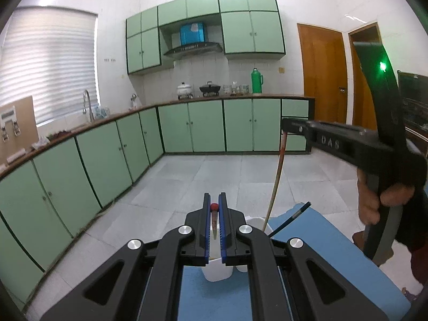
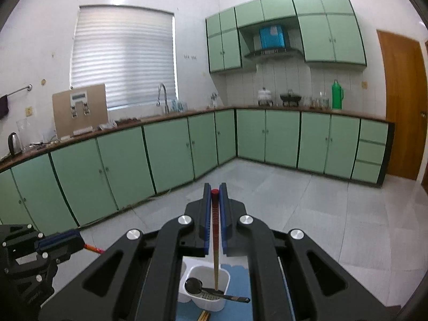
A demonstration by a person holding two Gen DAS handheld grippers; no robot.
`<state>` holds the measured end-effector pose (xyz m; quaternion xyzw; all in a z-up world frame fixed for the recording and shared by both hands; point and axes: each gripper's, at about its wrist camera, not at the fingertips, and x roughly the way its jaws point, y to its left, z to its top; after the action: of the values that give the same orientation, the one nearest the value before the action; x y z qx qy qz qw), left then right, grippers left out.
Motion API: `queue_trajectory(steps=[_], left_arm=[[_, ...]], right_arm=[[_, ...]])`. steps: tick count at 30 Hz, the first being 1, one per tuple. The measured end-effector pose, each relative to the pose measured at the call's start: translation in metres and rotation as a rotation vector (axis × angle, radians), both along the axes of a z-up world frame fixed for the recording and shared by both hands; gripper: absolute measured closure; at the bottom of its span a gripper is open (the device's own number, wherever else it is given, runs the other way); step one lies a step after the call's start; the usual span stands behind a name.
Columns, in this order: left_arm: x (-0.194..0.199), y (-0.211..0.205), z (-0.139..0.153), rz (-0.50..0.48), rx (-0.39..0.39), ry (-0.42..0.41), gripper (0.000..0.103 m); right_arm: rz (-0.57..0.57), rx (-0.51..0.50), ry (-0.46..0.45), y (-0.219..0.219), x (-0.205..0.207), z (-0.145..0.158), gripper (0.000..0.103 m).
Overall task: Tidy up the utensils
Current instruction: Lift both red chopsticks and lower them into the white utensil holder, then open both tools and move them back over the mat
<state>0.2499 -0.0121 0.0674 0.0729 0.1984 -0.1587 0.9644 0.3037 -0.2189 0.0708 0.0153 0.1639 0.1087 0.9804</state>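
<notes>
Clamped in the right gripper (image 2: 214, 195), a red-topped chopstick (image 2: 215, 240) hangs almost straight down, its pale tip dipping into the white holder (image 2: 224, 303) on the blue tabletop (image 2: 240, 281). From the left wrist view the same chopstick (image 1: 275, 182) shows as a long thin line running from the right gripper (image 1: 284, 128) down behind the holder's rim (image 1: 254, 222). The left gripper (image 1: 214, 208) is also closed on a second red-topped chopstick (image 1: 214, 222), held just above the holder and pointing down toward it.

Inside the compartment under the right chopstick lies a black ladle (image 2: 195, 285) with a dark-handled tool (image 2: 227, 297) crossing the rim and sticking out over the edge. I cannot tell whether the tip has touched the bottom.

To do this well, I would say the right chopstick should go down vertically until it rests, clear of the ladle bowl, before the jaws part; letting go early would probably let it topple against the rim. The left chopstick ought then to follow into the same compartment, lowered just beside the first so the pair stands together. With two grippers this near, one should move at a time.

Beyond the tabletop lie the tiled floor (image 2: 307, 214) and green cabinets (image 2: 160, 149).
</notes>
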Motion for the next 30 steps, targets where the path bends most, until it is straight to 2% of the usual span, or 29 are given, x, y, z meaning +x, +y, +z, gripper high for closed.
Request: queue_trajectory(steps=[5, 7, 9, 11, 14, 17, 19, 21, 25, 30], left_arm=[[0.026, -0.004, -0.016, -0.005, -0.003, 0.064, 0.097], [0.029, -0.005, -0.022, 0.002, -0.006, 0.081, 0.096], [0.026, -0.002, -0.025, 0.006, -0.012, 0.092, 0.092], [0.021, 0.002, -0.025, 0.008, -0.016, 0.090, 0.088], [0.006, 0.008, -0.025, 0.019, -0.019, 0.080, 0.075], [-0.020, 0.013, -0.030, 0.031, -0.035, 0.072, 0.068], [-0.035, 0.015, -0.037, 0.042, -0.044, 0.073, 0.057], [-0.050, 0.016, -0.049, 0.049, -0.041, 0.084, 0.055], [-0.073, 0.016, -0.088, 0.061, -0.042, 0.161, 0.053], [-0.089, 0.017, -0.140, 0.076, -0.054, 0.264, 0.053]], right_arm=[[0.022, -0.031, 0.087, 0.008, 0.009, -0.025, 0.095], [0.016, -0.040, 0.094, 0.005, 0.004, -0.030, 0.085], [0.002, -0.038, 0.085, 0.004, -0.005, -0.032, 0.053], [-0.026, -0.033, 0.059, -0.003, -0.021, -0.031, 0.039], [-0.046, -0.037, 0.041, -0.011, -0.047, -0.032, 0.027], [-0.060, -0.030, 0.039, -0.018, -0.076, -0.040, 0.015], [-0.063, -0.028, 0.050, -0.021, -0.096, -0.051, 0.012], [-0.062, -0.012, 0.078, -0.023, -0.113, -0.067, 0.008], [-0.074, 0.019, 0.161, -0.024, -0.143, -0.106, 0.007], [-0.097, 0.001, 0.259, -0.012, -0.166, -0.153, 0.006]])
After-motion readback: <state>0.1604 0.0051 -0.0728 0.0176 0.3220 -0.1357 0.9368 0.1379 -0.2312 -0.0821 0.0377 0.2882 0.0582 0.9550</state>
